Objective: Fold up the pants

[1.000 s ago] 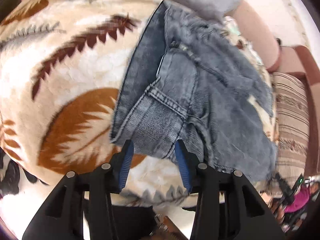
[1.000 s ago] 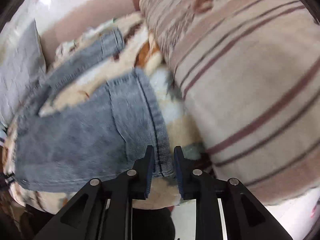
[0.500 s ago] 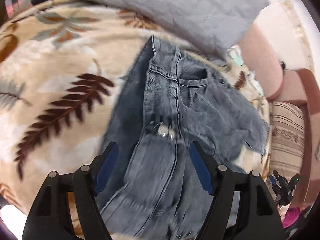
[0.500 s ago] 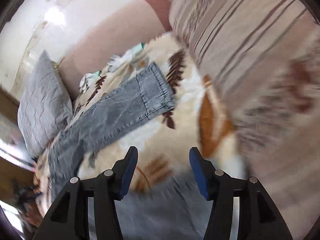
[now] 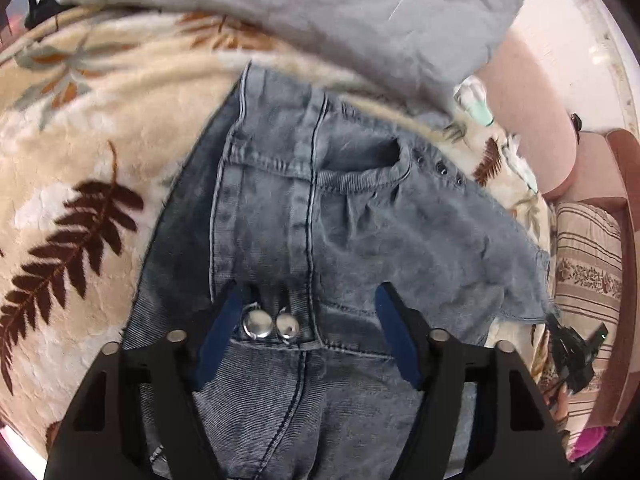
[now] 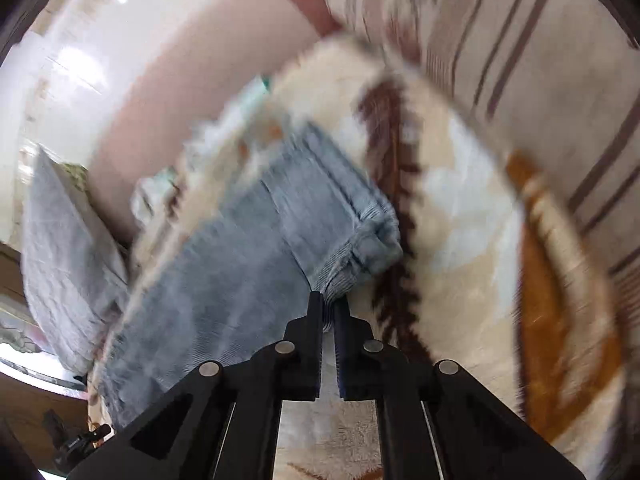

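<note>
Two black grippers with blue pads are what we're working with here, and they're in pretty different spots on the washed grey-blue denim pants (image 5: 320, 220). We've got the pants spread out on a fluffy cream blanket with brown fern-leaf prints (image 5: 80, 200), waistband end near the camera on the left side.

Left gripper (image 5: 308, 316) sits right over the waistband, jaws spread apart with nothing pinched. They've just been closing in a bit, but the pads aren't pressing on the fabric. The two shiny metal snap buttons (image 5: 270, 325) lie between the fingers, tucked up just beside the left pad. A front pocket opening shows further up the denim, and a crumpled grey pillow (image 5: 320, 12) lies beyond the pants.

Right gripper (image 6: 328, 312) is down at a leg hem, and its jaws have just snapped together, clamped on the ribbed edge of the cuff with a sliver of denim showing between the pads. The leg stretches away up-left from there across the blanket. That view is pretty blurry. A beige cushion with brown stripes (image 6: 540, 60) sits off to the right of the hem.
</note>
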`<state>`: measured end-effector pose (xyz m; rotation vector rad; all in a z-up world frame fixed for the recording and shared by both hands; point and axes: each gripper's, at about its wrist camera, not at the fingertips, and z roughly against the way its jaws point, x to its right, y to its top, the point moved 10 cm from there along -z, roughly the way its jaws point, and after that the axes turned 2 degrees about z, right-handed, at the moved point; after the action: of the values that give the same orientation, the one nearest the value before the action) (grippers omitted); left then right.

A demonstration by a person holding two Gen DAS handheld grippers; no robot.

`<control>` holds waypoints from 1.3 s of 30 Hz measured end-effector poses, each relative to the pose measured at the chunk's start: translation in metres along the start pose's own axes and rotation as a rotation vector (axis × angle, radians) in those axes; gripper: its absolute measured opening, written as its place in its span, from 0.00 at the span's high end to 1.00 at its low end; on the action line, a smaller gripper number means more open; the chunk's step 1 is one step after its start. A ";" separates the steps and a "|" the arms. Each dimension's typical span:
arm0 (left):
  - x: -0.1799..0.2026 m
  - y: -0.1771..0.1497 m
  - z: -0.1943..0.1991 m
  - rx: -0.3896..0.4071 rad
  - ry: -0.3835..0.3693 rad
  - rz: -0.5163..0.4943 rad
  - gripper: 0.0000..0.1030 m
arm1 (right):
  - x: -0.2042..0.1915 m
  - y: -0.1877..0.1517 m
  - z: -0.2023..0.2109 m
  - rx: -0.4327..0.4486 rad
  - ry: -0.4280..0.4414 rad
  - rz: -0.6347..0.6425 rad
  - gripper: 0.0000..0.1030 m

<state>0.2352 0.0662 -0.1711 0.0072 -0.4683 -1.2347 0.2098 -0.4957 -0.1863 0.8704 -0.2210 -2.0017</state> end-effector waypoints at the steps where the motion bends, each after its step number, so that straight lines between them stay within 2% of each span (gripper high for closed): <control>1: -0.004 0.002 -0.002 0.014 0.056 -0.018 0.38 | 0.009 0.001 0.001 0.007 -0.032 0.006 0.96; 4: -0.021 -0.001 -0.024 -0.053 0.168 -0.027 0.53 | 0.030 -0.021 -0.027 -0.133 -0.114 0.008 0.95; 5: -0.027 -0.002 -0.026 -0.067 0.165 -0.011 0.54 | 0.026 -0.019 -0.022 -0.111 -0.110 0.021 0.92; 6: -0.029 -0.002 -0.020 -0.070 0.130 0.014 0.55 | 0.023 -0.017 -0.016 -0.098 -0.104 0.023 0.86; 7: -0.032 -0.001 -0.011 -0.066 0.101 0.035 0.57 | 0.019 -0.013 -0.007 -0.083 -0.088 0.023 0.85; 9: -0.038 0.011 0.012 -0.013 0.066 0.038 0.57 | 0.011 -0.002 0.013 -0.038 -0.069 0.056 0.80; 10: -0.042 0.019 0.022 0.016 0.068 0.033 0.57 | 0.008 0.008 0.023 -0.009 -0.069 0.082 0.71; 12: -0.046 0.043 0.042 0.072 0.077 0.025 0.52 | 0.002 0.025 0.032 0.019 -0.054 0.117 0.47; 14: -0.044 0.062 0.043 0.081 0.066 0.027 0.29 | -0.007 0.045 0.027 0.026 -0.051 0.141 0.38; 15: -0.042 0.072 0.039 0.075 0.067 0.031 0.28 | -0.012 0.051 0.025 0.011 -0.046 0.150 0.36; 20: -0.030 0.097 -0.005 -0.010 0.092 0.051 0.28 | -0.029 0.079 -0.031 -0.062 -0.038 0.156 0.36; 26: -0.026 0.127 -0.012 -0.015 0.041 0.085 0.28 | -0.034 0.097 -0.091 -0.103 -0.074 0.188 0.36; 30: -0.031 0.133 -0.034 -0.085 0.041 0.084 0.28 | -0.037 0.094 -0.116 -0.147 -0.057 0.227 0.36; 33: -0.031 0.129 -0.056 -0.123 0.057 0.087 0.28 | -0.042 0.090 -0.121 -0.137 -0.097 0.305 0.36; 34: -0.029 0.129 -0.058 -0.109 0.061 0.088 0.26 | -0.044 0.089 -0.121 -0.132 -0.130 0.343 0.39; 35: -0.025 0.130 -0.054 -0.072 0.057 0.073 0.27 | -0.044 0.089 -0.119 -0.123 -0.172 0.377 0.53; 36: -0.018 0.130 -0.053 -0.055 0.040 0.054 0.34 | -0.044 0.089 -0.119 -0.117 -0.202 0.403 0.77; 37: -0.010 0.130 -0.050 -0.040 0.028 0.029 0.71 | -0.046 0.089 -0.116 -0.106 -0.242 0.445 0.81; 38: -0.004 0.129 -0.047 -0.034 0.044 0.000 0.99 | -0.048 0.089 -0.112 -0.097 -0.268 0.468 0.88; 39: 0.000 0.127 -0.042 -0.023 0.085 -0.035 0.99 | -0.050 0.089 -0.108 -0.086 -0.284 0.477 0.88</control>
<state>0.3651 0.0994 -0.1766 0.0487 -0.3814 -1.2692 0.3576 -0.4867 -0.1992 0.4235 -0.4543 -1.6607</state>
